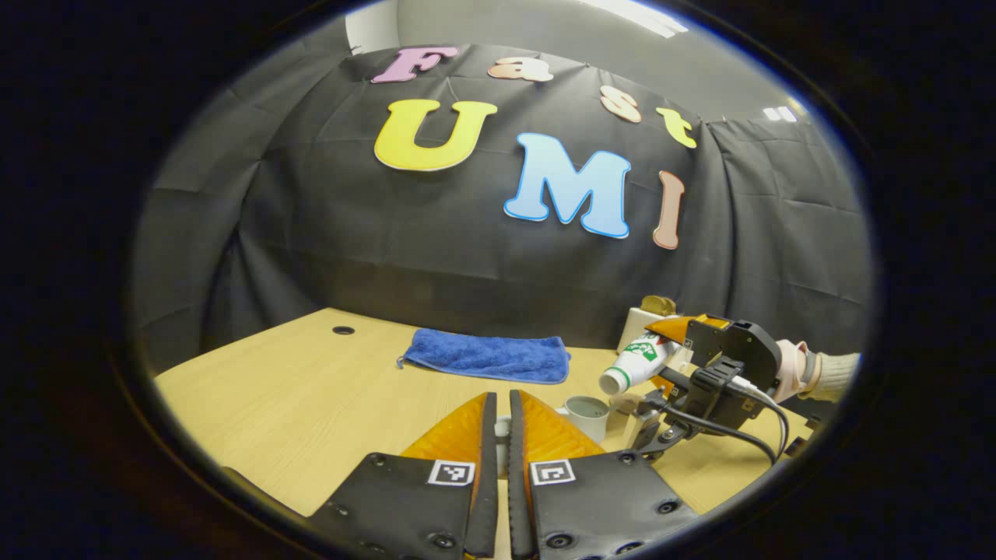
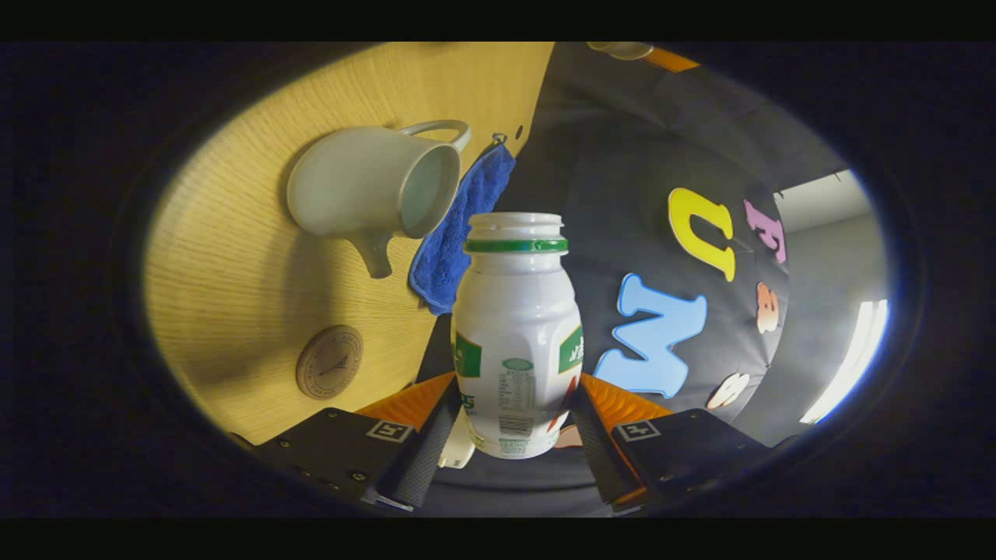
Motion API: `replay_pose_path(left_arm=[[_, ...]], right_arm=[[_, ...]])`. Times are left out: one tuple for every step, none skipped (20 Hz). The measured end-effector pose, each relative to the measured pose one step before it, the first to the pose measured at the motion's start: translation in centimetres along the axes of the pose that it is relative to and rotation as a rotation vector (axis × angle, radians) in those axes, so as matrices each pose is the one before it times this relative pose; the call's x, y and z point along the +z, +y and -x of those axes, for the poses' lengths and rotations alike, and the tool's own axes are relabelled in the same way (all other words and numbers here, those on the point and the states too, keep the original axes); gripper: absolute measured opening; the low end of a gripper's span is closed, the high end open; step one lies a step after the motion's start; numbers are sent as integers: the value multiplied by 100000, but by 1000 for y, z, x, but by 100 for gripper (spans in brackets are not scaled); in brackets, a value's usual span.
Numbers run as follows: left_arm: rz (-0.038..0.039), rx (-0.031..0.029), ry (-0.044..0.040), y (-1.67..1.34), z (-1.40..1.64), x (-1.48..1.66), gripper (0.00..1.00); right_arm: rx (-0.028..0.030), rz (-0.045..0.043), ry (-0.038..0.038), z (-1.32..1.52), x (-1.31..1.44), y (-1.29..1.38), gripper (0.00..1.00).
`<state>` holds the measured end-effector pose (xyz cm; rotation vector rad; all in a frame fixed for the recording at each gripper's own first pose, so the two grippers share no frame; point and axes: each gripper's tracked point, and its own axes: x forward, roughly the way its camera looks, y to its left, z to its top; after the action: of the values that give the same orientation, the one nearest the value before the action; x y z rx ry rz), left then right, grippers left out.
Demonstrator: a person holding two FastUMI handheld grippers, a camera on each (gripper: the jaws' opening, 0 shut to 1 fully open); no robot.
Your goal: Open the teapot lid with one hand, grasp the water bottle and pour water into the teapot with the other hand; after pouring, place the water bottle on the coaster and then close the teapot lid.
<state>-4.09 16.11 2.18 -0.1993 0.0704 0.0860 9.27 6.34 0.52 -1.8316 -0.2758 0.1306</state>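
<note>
The right tongs (image 2: 510,424) are clamped on the water bottle (image 2: 517,334), one finger pressing each side of its lower body. The bottle is tipped over, lying almost flat. Its long way runs straight out from the tongs, and its open mouth points ahead, toward the teapot (image 2: 366,190). The teapot stands on the bench (image 2: 226,311) just past the bottle's mouth and a bit to the side, with its top open.

The left tongs (image 1: 502,424) are close together on something small. I think it is the lid (I cannot see it well enough to be sure).

To pour well, I would first bring the mouth right over the pot's opening. Then tip slowly, so no water hits the bench. The coaster (image 2: 329,362) lies on the bench near the right tongs.
</note>
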Motion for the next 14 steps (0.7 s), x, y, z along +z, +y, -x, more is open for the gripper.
replay_pose_path(left_arm=[[-90,-52,-203,-273,260,-7,16],[-68,-32,-116,-137,51,44,12],[-41,-99,-51,34,-31,-135,12],[-33,-201,-24,-20,-17,31,12],[28,-180,33,-45,-4,5,12],[-56,-338,13,-130,-94,-4,12],[-112,-162,133,-129,-125,-6,12],[-177,-175,71,-92,-41,-120,16],[-3,-142,94,-53,-83,-68,16],[137,-342,110,-94,-92,-145,12],[113,-419,226,-213,-106,-40,16],[-23,-300,143,-150,-122,-174,8],[-11,-199,179,-88,-171,-54,16],[36,-366,208,-117,-287,-239,16]], right_arm=[[1087,-4633,797,66,-227,295,79],[873,-4718,937,216,-209,180,80],[786,-4475,974,55,-235,111,80],[479,-4685,907,222,-195,128,79],[569,-4745,1060,127,-216,35,80],[548,-5156,819,230,-204,210,80],[882,-5405,966,162,-210,197,80],[849,-5583,1090,210,-159,231,80],[787,-5517,1233,78,-117,227,80],[1025,-5047,971,181,-81,155,80],[357,-4976,1040,119,-150,-177,80],[405,-4834,993,235,-179,-7,80],[483,-4738,830,-26,-51,-29,80],[496,-4385,839,-41,-78,-120,80]])
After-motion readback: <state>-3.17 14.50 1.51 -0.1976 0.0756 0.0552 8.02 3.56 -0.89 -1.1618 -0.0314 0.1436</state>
